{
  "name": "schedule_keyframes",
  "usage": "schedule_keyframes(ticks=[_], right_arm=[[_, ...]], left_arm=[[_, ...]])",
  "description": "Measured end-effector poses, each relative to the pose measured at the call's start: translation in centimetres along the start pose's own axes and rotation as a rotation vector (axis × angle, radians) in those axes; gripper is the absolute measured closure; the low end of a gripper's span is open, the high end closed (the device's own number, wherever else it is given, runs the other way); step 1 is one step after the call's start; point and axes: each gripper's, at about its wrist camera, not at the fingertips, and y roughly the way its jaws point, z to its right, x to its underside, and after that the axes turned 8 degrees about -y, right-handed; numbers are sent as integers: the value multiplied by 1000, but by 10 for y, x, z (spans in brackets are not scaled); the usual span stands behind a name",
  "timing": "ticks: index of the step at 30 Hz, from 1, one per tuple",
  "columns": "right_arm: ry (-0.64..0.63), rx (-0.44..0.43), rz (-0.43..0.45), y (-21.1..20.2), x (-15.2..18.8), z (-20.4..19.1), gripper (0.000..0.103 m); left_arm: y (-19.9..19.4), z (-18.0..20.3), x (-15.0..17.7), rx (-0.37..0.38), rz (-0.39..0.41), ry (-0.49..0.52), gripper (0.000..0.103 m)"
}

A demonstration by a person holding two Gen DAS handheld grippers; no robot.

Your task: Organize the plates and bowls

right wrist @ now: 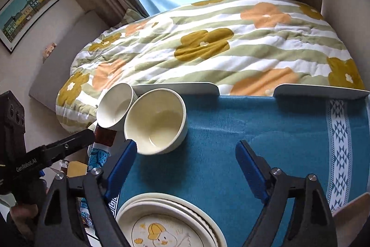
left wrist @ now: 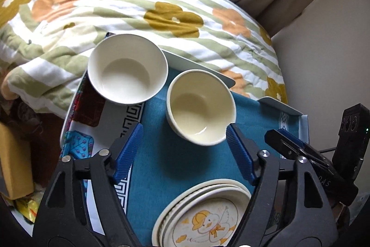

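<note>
A cream bowl (left wrist: 200,107) (right wrist: 156,120) stands on the blue cloth of a tray table, with a white bowl (left wrist: 127,68) (right wrist: 115,105) behind it to the left. A stack of cream plates with a duck drawing on the top one (left wrist: 203,217) (right wrist: 168,223) lies at the near edge. My left gripper (left wrist: 183,137) is open and empty above the cloth, its right finger (left wrist: 239,154) near the cream bowl's rim. My right gripper (right wrist: 185,154) is open and empty, its left finger (right wrist: 121,166) by the cream bowl's near rim. The right gripper shows in the left wrist view (left wrist: 307,154), and the left gripper in the right wrist view (right wrist: 57,149).
The tray table (right wrist: 289,131) has a raised white rim (right wrist: 321,90) at the far side. A flowered quilt on a bed (left wrist: 138,4) (right wrist: 231,43) lies just behind. Patterned cloths (left wrist: 97,122) cover the tray's left part. A wall stands to the right (left wrist: 323,50).
</note>
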Motion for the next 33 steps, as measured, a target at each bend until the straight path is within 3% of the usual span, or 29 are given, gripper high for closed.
schedule_keyframes(ticks=[2,5,11,14,17,33], right_arm=[[16,5,-27,17,-6,0,29],[40,-4,-66,39,-9,1,43],[66,-24,-119,70,-15,0,54],[68,-43,-140,80,-15,-1,72],[70,-47,-141,84,-13,-2,84],[65,-16,-93,68,-16,-9,87]], left_arm=[[22,-1,-5,-2,-45,11,49],[48,-4,-9,-5,-90,18,55],[76,-11,-17,-1,-137,19,68],[83,-11,-19,-19,-144,35,80],[86,-14,-22,-36,-137,49,86],[66,4,-17,-59,-76,138,86]])
